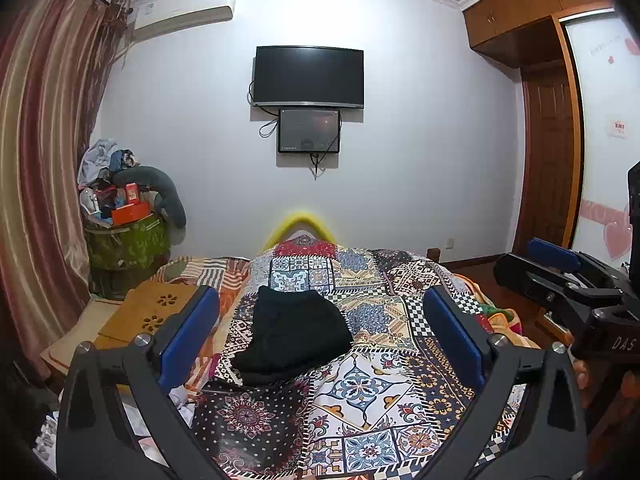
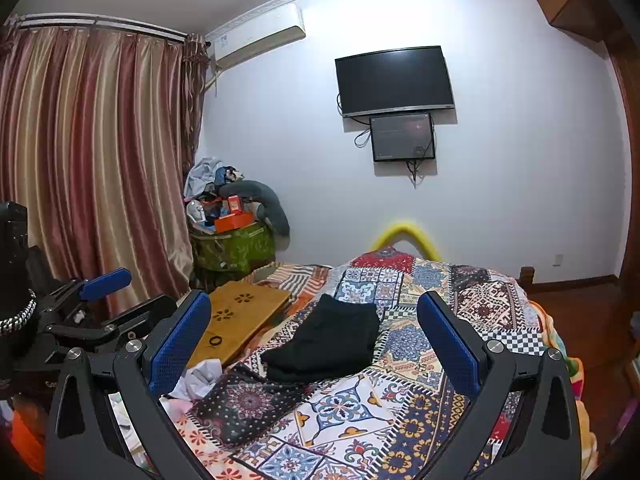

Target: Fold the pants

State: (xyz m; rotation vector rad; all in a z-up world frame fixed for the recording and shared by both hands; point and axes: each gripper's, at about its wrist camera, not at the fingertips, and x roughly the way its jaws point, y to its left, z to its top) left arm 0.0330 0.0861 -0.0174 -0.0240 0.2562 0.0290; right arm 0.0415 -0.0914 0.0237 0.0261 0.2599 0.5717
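The black pants (image 1: 294, 336) lie folded into a compact stack on the patchwork quilt (image 1: 372, 396); they also show in the right wrist view (image 2: 328, 340). My left gripper (image 1: 320, 304) is open and empty, held above the bed with the pants between and beyond its blue pads. My right gripper (image 2: 314, 308) is open and empty too, raised above the quilt (image 2: 352, 404) short of the pants. The right gripper shows at the right edge of the left view (image 1: 560, 268), and the left gripper at the left of the right view (image 2: 96, 292).
A wooden lap tray (image 2: 240, 320) lies on the bed left of the pants, with crumpled white cloth (image 2: 200, 380) near it. A green cluttered bin (image 2: 232, 248) stands by the curtain. A TV (image 1: 308, 76) hangs on the far wall. A wardrobe (image 1: 552, 152) is at right.
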